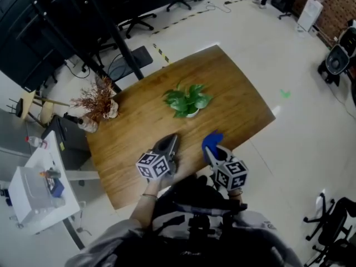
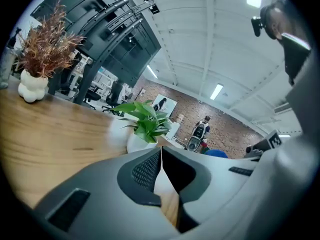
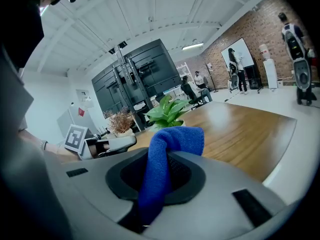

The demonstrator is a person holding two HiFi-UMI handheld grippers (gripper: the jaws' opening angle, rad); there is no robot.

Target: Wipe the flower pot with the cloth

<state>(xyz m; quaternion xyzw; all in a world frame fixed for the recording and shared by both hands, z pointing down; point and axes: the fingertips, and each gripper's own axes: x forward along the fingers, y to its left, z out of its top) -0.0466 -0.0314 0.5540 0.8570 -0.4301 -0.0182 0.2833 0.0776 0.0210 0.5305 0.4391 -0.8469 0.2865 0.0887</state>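
Observation:
A small white flower pot (image 1: 191, 113) with a leafy green plant (image 1: 187, 99) stands near the middle of the wooden table (image 1: 239, 88). In the left gripper view the pot (image 2: 138, 143) sits just beyond the jaws. My right gripper (image 1: 209, 149) is shut on a blue cloth (image 1: 212, 140), whose folded end (image 3: 170, 144) sticks up between its jaws; the plant (image 3: 168, 112) lies ahead of it. My left gripper (image 1: 168, 143) is shut with nothing in it, hovering over the table's near side, short of the pot.
A white vase of dried brown flowers (image 1: 99, 102) stands at the table's left end. A white cart (image 1: 34, 191) is at the lower left. Dark frames and office chairs (image 1: 139, 20) lie beyond the table; another chair (image 1: 334, 227) at lower right.

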